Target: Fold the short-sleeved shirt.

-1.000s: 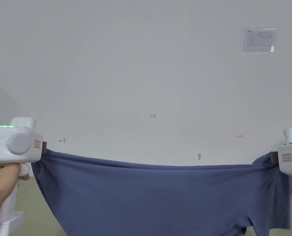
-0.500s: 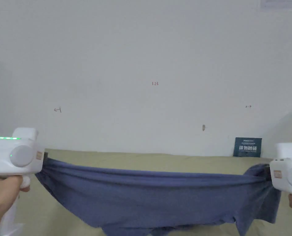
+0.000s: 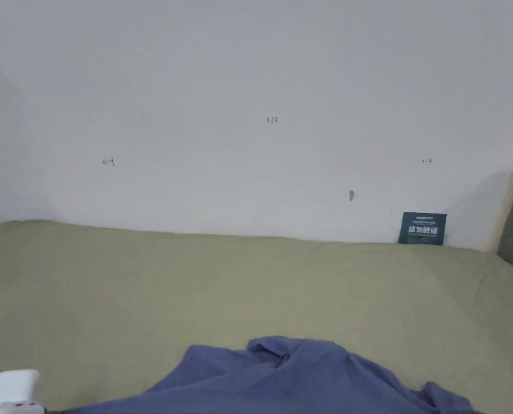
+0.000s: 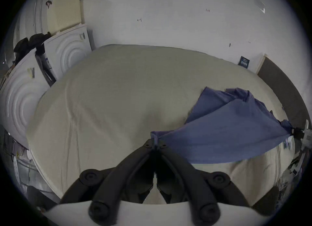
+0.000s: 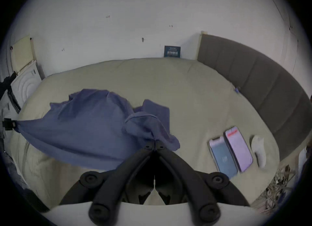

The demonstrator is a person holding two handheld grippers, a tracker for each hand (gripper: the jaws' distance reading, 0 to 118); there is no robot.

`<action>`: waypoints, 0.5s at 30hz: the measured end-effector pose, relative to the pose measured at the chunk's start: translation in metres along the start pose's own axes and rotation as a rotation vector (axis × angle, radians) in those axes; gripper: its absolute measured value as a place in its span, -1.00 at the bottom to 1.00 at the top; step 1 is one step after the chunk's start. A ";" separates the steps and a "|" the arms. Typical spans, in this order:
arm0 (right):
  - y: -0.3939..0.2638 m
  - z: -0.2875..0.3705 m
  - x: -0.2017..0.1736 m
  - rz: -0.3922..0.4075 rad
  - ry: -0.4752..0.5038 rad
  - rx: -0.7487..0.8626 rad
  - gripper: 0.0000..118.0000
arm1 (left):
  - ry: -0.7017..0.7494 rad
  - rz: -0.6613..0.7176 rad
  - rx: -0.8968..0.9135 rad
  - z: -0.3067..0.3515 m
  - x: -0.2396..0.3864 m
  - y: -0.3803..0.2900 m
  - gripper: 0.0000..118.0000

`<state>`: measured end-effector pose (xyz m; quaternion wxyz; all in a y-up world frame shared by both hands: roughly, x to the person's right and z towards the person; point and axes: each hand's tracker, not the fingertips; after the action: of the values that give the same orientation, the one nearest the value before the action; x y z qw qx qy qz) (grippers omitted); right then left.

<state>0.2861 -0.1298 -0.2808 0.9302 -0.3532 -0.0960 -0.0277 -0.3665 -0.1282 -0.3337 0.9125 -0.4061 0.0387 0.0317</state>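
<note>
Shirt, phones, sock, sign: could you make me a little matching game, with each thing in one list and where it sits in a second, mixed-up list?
Things:
1. shirt
2. phones
3. sock
4. sign

Places:
A. leaning on the wall at the bed's far edge
B. side by side on the bed, screens up
C. pinched at two corners, one by each claw
D. on the bed, just beyond the phones, toward the headboard

Pairs: 1-C, 2-B, 3-D, 4-A

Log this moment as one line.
left gripper: shut on shirt | right gripper: shut on shirt | far part on bed
</note>
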 end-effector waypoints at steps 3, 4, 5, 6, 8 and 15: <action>-0.030 0.032 0.010 -0.036 0.024 -0.003 -1.00 | -0.021 0.004 -0.006 0.026 -0.011 -0.031 -0.98; -0.037 0.038 0.011 -0.034 0.022 -0.006 -1.00 | -0.027 0.004 -0.008 0.032 -0.014 -0.040 -0.98; -0.047 0.049 0.009 -0.029 0.023 -0.008 -1.00 | -0.037 0.009 -0.009 0.039 -0.018 -0.047 -0.98; -0.055 0.056 0.010 -0.025 0.027 -0.012 -1.00 | -0.044 0.013 -0.010 0.044 -0.020 -0.054 -0.98; -0.067 0.063 0.010 -0.023 0.030 -0.019 -1.00 | -0.047 0.012 -0.012 0.053 -0.020 -0.066 -0.98; -0.087 0.049 0.004 -0.045 0.022 -0.058 -1.00 | -0.064 0.007 -0.066 0.030 -0.027 -0.084 -0.97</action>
<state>0.2715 -0.1626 -0.1874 0.9197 -0.3776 -0.0929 -0.0551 -0.3841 -0.1626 -0.2495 0.8993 -0.4345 0.0098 0.0489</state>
